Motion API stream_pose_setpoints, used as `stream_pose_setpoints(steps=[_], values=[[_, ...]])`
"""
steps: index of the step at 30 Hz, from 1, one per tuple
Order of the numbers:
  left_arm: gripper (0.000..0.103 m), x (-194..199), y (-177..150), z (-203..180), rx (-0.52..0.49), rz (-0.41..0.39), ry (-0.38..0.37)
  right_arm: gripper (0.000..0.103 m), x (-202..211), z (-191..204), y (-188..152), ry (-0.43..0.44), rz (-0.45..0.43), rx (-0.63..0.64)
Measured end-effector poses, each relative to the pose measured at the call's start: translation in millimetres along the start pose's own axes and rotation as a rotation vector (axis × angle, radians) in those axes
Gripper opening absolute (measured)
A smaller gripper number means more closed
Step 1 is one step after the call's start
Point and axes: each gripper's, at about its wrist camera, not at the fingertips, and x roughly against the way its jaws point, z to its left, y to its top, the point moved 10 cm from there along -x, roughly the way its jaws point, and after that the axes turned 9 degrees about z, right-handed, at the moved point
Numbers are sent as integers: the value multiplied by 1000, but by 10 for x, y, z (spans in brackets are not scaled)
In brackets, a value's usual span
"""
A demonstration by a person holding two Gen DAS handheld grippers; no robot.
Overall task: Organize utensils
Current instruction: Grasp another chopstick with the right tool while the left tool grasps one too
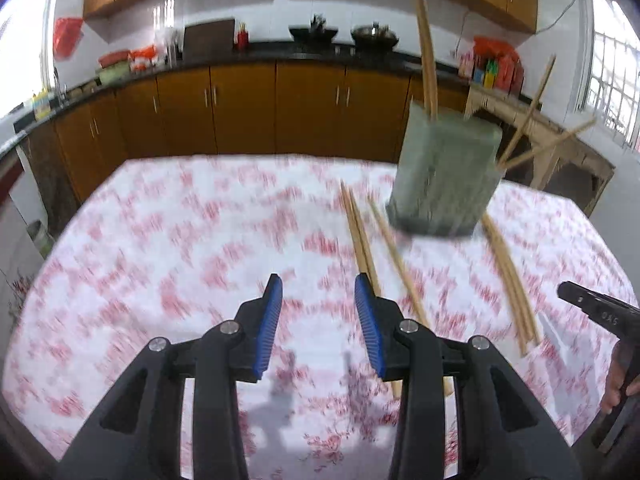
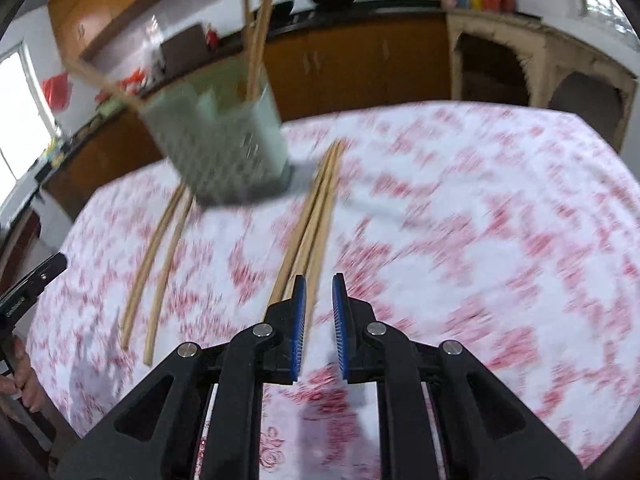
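Observation:
A pale green perforated utensil holder [image 1: 444, 176] [image 2: 216, 148] stands on the floral tablecloth with several wooden chopsticks sticking out of it. More chopsticks lie flat on the cloth: a pair [image 1: 362, 244] and a single one [image 1: 396, 256] by my left gripper, and a bundle [image 1: 510, 280] further right, which shows in the right wrist view as a bundle [image 2: 312, 220] running under my right gripper. Two more chopsticks [image 2: 160, 264] lie to its left. My left gripper [image 1: 318, 286] is open and empty. My right gripper [image 2: 319, 286] is narrowly open and empty, above the bundle's near end.
The table [image 1: 160, 260] is covered by a white cloth with red flowers. Brown kitchen cabinets [image 1: 240, 108] and a dark counter with pots stand behind it. A bamboo stand [image 1: 560, 148] is at the back right. The other gripper's tip [image 1: 592, 308] shows at the right edge.

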Motion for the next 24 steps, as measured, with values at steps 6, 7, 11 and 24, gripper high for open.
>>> stream_pose_setpoints(steps=[6, 7, 11, 24], values=[[38, -225, -218, -48, 5, 58, -42, 14, -265, 44, -123, -24, 54, 30], [38, -236, -221, -39, 5, 61, -46, 14, -271, 28, -135, -27, 58, 30], [37, -283, -225, -98, -5, 71, -72, 14, -317, 15, -140, -45, 56, 43], [23, -492, -332, -413, -81, 134, -98, 8, -276, -511, 4, -138, 24, -83]])
